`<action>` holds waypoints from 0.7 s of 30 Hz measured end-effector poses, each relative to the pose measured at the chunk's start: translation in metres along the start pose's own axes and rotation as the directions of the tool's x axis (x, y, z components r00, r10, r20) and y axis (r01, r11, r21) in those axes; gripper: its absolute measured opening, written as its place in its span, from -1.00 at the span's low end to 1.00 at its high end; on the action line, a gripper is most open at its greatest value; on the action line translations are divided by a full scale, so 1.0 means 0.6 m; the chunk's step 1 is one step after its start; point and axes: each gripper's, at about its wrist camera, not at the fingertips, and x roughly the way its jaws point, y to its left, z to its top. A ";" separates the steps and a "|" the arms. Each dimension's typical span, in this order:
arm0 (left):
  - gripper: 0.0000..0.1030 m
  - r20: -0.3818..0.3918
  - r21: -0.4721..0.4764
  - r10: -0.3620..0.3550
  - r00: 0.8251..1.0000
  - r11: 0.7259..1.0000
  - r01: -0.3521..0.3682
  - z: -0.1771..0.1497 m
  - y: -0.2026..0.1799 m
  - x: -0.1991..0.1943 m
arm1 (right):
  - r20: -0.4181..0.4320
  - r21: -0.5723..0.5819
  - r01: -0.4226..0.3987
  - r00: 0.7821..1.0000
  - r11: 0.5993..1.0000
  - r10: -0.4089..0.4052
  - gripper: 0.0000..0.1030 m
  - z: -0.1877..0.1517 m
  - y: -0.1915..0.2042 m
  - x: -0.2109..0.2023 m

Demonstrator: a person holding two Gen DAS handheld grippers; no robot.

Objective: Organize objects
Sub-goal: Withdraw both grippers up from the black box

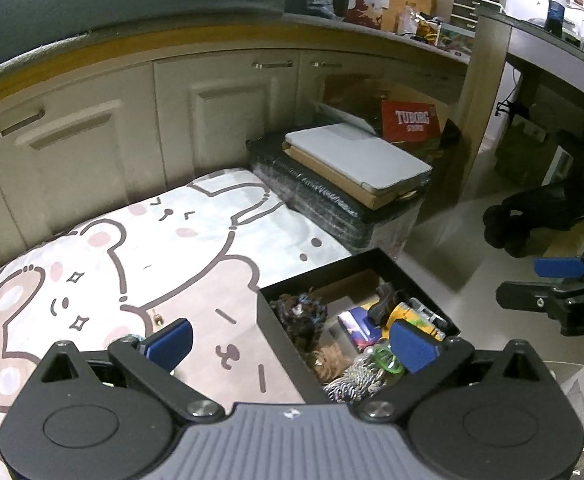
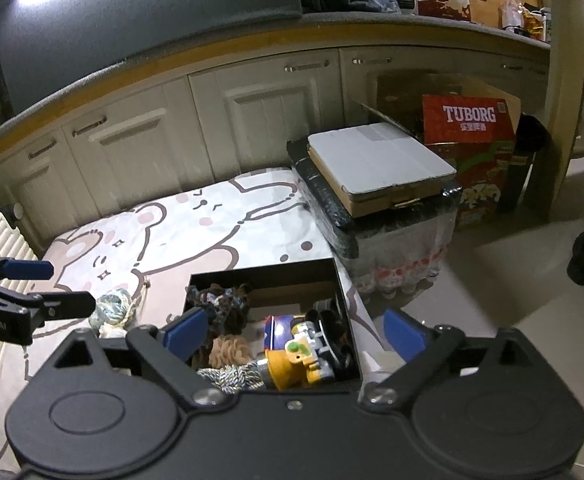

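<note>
Right wrist view: rope ball [image 2: 112,307], pale blue-green and cream, lying loose on the cartoon-print bedding [image 2: 219,232], just outside the left wall of the black box [image 2: 342,280]; apart from the box, not in it. Roughly round, so no clear long axis; a thin cord trailing from it toward the box. Sits just beside the lower finger of the left hand-held gripper [image 2: 47,286], close off its tip, contact not certain. Lies forward and to the left of the right hand-held gripper [image 2: 296,334], which hangs over the box instead. Left hand judged the nearer, so the likelier one for a pick.

Box already crowded: dark knotted rope toy [image 2: 221,300], tan fluffy toy [image 2: 229,350], yellow toy [image 2: 296,362], striped rope [image 2: 231,376].

Left wrist view: left hand-held gripper [image 1: 292,338] spread wide, nothing between its blue pads [image 1: 171,342], one over the bedding, the other over the box's contents. Right hand-held gripper likewise wide and empty, straddling the box.

Beyond: wrapped bundle [image 2: 332,208] with flat cartons, cream cabinets [image 2: 251,120] behind
</note>
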 end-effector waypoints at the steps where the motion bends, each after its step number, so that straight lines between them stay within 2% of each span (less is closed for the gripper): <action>1: 1.00 -0.002 -0.003 0.001 1.000 1.000 -0.001 -0.002 0.003 0.000 | -0.002 -0.004 0.005 1.000 1.000 -0.005 0.90 -0.002 0.002 0.001; 5: 1.00 -0.012 -0.027 0.009 1.000 1.000 -0.009 -0.006 0.014 0.004 | -0.009 -0.026 0.034 0.999 0.999 -0.034 1.00 -0.010 0.008 0.007; 21: 1.00 -0.023 -0.020 0.014 1.000 1.000 -0.015 -0.013 0.021 0.017 | -0.034 -0.009 0.047 0.998 0.999 -0.047 1.00 -0.014 -0.001 0.027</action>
